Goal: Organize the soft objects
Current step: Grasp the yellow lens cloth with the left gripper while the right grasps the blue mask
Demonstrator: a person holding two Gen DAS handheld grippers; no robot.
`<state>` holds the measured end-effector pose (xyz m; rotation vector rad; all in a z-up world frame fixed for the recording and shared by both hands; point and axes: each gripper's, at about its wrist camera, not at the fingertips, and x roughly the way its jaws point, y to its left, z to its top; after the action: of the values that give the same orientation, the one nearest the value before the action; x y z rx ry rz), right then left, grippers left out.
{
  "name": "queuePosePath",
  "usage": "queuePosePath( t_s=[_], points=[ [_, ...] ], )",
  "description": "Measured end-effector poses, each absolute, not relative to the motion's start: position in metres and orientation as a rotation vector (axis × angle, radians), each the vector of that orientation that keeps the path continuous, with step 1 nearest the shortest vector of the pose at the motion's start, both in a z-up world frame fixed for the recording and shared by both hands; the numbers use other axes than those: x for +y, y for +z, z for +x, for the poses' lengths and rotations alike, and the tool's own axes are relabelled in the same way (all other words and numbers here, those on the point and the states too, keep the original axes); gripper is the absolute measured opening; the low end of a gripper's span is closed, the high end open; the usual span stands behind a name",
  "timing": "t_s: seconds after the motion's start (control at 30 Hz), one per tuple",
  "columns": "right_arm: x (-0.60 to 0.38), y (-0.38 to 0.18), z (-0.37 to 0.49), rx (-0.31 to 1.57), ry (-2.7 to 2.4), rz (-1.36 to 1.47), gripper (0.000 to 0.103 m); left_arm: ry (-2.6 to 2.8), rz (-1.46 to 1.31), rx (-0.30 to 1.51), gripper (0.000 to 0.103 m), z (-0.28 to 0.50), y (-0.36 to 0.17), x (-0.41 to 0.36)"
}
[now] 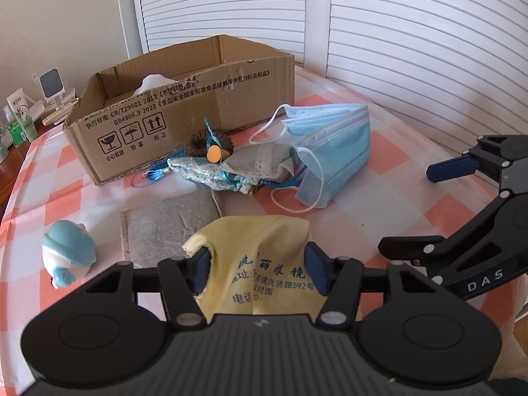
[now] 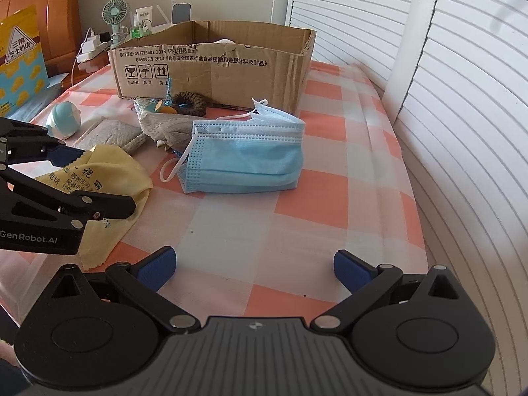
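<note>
We see our left gripper [image 1: 257, 269] with its blue pads on both sides of the yellow printed cloth [image 1: 264, 247], though whether they press it we cannot tell. Our right gripper [image 2: 255, 269] stands wide open and empty over the checked tablecloth [image 2: 330, 198], near its front edge.

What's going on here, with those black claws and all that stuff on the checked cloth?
Someone is sorting soft things into the cardboard box using two hand-held grippers. The left hand-held gripper sits astride a yellow cloth, jaws partly apart, not clearly pinching it. The right hand-held gripper hangs open over bare tablecloth. Blue face masks, grey cloths, a hair tie and a small toy lie outside the box.
</note>
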<state>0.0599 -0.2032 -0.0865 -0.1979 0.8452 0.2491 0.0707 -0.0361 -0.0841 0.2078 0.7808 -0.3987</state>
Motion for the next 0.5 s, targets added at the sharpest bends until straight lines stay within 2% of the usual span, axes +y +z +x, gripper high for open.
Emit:
queuePosePath(
  t_s=[0.13, 0.27, 0.5],
  points=[
    [-0.203, -0.087, 0.061, 0.841, 0.251, -0.187, 0.103, -0.399, 0.203, 0.755, 0.037, 0.063, -0.085, -0.035],
    [-0.202, -0.087, 0.060, 0.839, 0.252, -0.192, 0.103, -0.395, 0.212, 0.746, 0.016, 0.060, -0.082, -0.035],
    [-0.202, -0.086, 0.062, 0.832, 0.259, -0.216, 0.103, -0.408, 0.184, 0.781, 0.013, 0.064, -0.078, -0.022]
  ],
)
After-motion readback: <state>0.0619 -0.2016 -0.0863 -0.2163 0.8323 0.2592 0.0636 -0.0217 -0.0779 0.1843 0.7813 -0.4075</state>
